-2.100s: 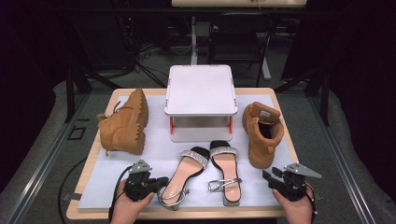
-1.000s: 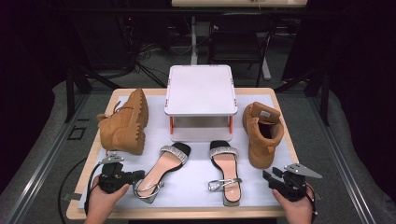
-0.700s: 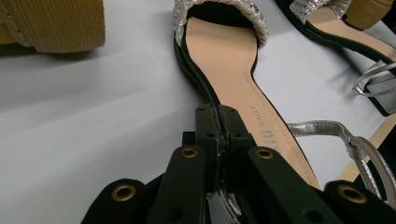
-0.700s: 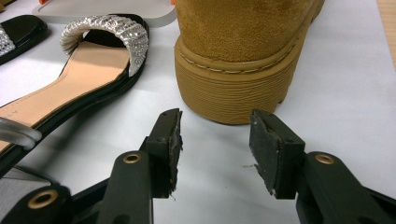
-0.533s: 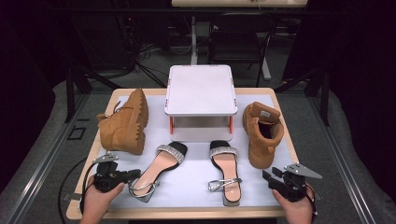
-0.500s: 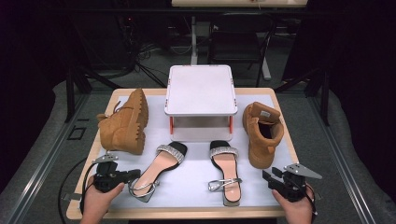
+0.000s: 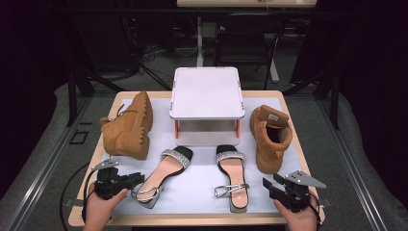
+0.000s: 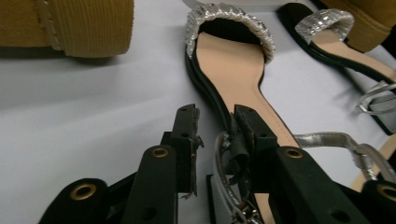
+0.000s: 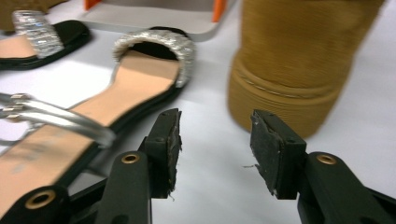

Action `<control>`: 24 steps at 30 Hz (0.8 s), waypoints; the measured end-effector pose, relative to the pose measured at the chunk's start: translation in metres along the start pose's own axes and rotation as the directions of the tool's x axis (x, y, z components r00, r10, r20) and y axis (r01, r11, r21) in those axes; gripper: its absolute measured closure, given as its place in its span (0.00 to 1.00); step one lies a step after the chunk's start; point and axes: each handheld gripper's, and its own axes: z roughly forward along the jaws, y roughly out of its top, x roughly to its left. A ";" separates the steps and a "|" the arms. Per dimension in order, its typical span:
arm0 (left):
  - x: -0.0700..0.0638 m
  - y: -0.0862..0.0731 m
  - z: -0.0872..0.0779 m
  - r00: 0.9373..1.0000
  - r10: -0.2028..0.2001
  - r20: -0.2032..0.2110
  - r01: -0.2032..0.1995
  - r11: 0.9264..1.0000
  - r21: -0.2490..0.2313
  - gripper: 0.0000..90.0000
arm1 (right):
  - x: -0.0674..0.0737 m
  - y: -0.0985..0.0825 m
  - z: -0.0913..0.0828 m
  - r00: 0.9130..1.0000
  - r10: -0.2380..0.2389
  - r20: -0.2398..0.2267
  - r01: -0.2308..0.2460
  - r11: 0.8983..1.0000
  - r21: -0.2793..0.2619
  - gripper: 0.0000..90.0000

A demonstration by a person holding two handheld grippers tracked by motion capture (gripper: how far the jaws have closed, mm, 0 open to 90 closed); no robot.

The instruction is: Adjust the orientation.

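on the white mat [image 7: 202, 185] near the table's front edge we find the left gripper [image 7: 129, 180] at the heel end of the left sandal [image 7: 163, 174]. its jaws have just been opening; in the left gripper view the sandal's heel edge [image 8: 224, 140] sits in the gap with one pad against it and the other standing clear, so we record the grip as released. the sandal lies flat, angled, its jewelled toe strap [image 8: 229, 21] pointing toward the white stand [image 7: 206, 91], its silver ankle strap [image 8: 336, 140] beside the jaw.

the right gripper [image 7: 269, 185] (held low at the front right corner) stands with jaws apart and nothing between them; we see bare mat in the gap [image 9: 215, 140]. ahead of it lie the right sandal [image 9: 126, 88] to one side and the right boot [image 9: 294, 65], upright, to the other. the left boot [image 7: 127, 127] lies on its side, just behind the left gripper.
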 end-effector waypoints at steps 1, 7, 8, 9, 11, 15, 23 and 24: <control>0.000 0.000 0.000 1.000 0.000 0.000 0.000 1.000 0.000 0.77 | 0.000 0.000 0.000 1.000 0.000 0.000 0.000 1.000 0.000 0.58; 0.000 0.001 -0.001 0.999 0.004 -0.032 -0.005 0.999 -0.033 0.71 | 0.022 0.009 -0.005 0.998 -0.015 -0.067 0.015 1.000 -0.002 0.51; 0.001 0.001 -0.001 0.999 0.006 -0.037 -0.007 0.999 -0.031 0.70 | 0.030 0.010 -0.006 0.996 -0.024 -0.089 0.023 1.000 -0.003 0.49; 0.001 0.001 -0.001 0.999 0.003 -0.036 -0.004 0.999 -0.033 0.70 | 0.030 0.010 -0.006 0.996 -0.024 -0.089 0.023 1.000 -0.003 0.49; 0.001 0.000 0.000 0.999 0.002 -0.048 -0.004 0.999 -0.035 0.70 | 0.041 0.009 -0.007 0.991 -0.026 -0.133 0.030 0.999 0.029 0.47; 0.002 0.000 0.000 0.999 0.000 -0.051 -0.003 0.999 -0.042 0.67 | 0.053 0.007 -0.006 0.988 -0.050 -0.147 0.057 0.997 0.045 0.44; 0.001 0.000 0.002 0.997 0.009 -0.074 -0.011 1.000 -0.028 0.61 | 0.063 0.004 0.001 0.988 -0.043 -0.149 0.053 0.996 0.067 0.41; 0.001 0.000 0.002 0.997 0.010 -0.076 -0.011 1.000 -0.024 0.60 | 0.063 0.004 0.001 0.989 -0.041 -0.143 0.051 0.996 0.068 0.41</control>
